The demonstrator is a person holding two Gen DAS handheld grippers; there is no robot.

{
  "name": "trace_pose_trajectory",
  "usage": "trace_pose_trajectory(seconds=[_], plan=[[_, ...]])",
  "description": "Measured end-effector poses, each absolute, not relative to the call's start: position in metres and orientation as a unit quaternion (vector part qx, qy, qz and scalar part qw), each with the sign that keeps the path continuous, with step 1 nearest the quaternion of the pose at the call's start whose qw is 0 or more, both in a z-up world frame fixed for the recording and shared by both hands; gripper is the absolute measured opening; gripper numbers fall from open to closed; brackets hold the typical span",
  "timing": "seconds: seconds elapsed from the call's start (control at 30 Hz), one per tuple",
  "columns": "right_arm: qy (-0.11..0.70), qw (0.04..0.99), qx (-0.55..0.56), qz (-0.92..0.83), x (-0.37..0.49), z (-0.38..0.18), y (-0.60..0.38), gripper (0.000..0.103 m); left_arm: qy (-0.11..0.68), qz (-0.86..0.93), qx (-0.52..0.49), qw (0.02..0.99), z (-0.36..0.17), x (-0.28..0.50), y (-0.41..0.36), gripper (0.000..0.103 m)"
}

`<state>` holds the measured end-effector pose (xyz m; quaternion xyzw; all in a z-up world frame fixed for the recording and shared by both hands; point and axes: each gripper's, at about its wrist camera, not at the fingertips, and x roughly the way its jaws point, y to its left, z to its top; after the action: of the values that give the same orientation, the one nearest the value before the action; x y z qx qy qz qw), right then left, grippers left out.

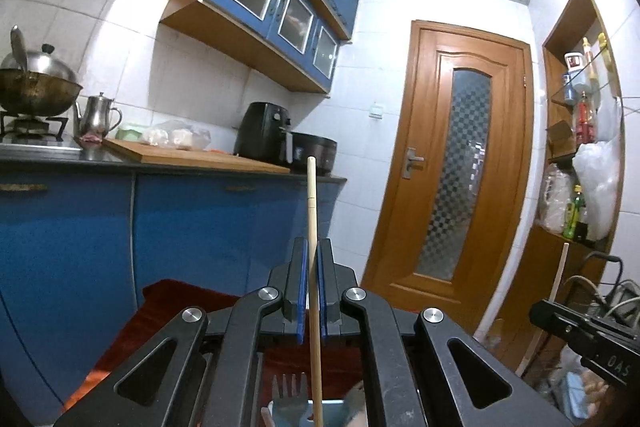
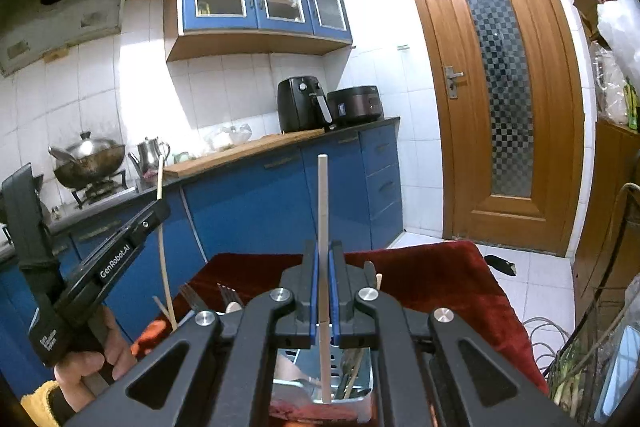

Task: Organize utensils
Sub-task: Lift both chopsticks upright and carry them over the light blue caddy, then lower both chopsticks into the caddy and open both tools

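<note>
My left gripper (image 1: 312, 247) is shut on a bamboo chopstick (image 1: 312, 211) that stands upright and reaches down past a fork (image 1: 290, 389) below. The left gripper also shows in the right wrist view (image 2: 154, 213), holding that chopstick (image 2: 161, 179). My right gripper (image 2: 323, 251) is shut on a pale chopstick (image 2: 323, 195), held upright, its lower end in a metal utensil holder (image 2: 360, 397). Forks (image 2: 228, 293) and other utensils stick up from the holder over a red cloth (image 2: 440, 279).
A blue kitchen counter (image 2: 280, 187) with a wok, kettle, cutting board, air fryer (image 2: 300, 103) and cooker runs behind. A wooden door (image 2: 500, 87) stands to the right. Shelves with bottles and bags are at far right (image 1: 580, 147).
</note>
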<state>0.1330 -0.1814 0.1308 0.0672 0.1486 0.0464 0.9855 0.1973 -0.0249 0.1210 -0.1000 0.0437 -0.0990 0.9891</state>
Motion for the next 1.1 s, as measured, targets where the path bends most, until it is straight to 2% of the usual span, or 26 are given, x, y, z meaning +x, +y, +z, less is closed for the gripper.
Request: trace_pose_trajectory(seconds=[0.47, 0.73, 0.77, 0.8, 0.83, 0.87, 1.0, 1.1], plan=[[0.19, 0.979, 0.05, 0.056, 0.154, 0.098, -0.177, 0.006, 0.015, -0.091, -0.127, 0.988, 0.113, 0.201, -0.02, 0.005], [0.199, 0.976, 0.047, 0.071, 0.151, 0.093, -0.173, 0.007, 0.043, -0.106, -0.094, 0.989, 0.099, 0.195, -0.031, 0.004], [0.2, 0.976, 0.048, 0.073, 0.15, 0.093, -0.173, 0.008, 0.049, -0.109, -0.092, 0.989, 0.098, 0.194, -0.031, 0.004], [0.2, 0.976, 0.05, 0.075, 0.148, 0.093, -0.172, 0.016, 0.054, -0.111, -0.091, 0.988, 0.098, 0.193, -0.031, 0.004], [0.2, 0.975, 0.054, 0.076, 0.147, 0.093, -0.173, 0.03, 0.059, -0.111, -0.089, 0.988, 0.098, 0.192, -0.031, 0.005], [0.198, 0.975, 0.061, 0.08, 0.144, 0.094, -0.174, 0.035, 0.066, -0.113, -0.087, 0.988, 0.098, 0.191, -0.031, 0.005], [0.185, 0.977, 0.065, 0.082, 0.132, 0.101, -0.174, 0.037, 0.087, -0.114, -0.082, 0.986, 0.101, 0.182, -0.028, 0.013], [0.179, 0.978, 0.067, 0.084, 0.123, 0.107, -0.174, 0.037, 0.096, -0.114, -0.077, 0.986, 0.104, 0.173, -0.025, 0.026]])
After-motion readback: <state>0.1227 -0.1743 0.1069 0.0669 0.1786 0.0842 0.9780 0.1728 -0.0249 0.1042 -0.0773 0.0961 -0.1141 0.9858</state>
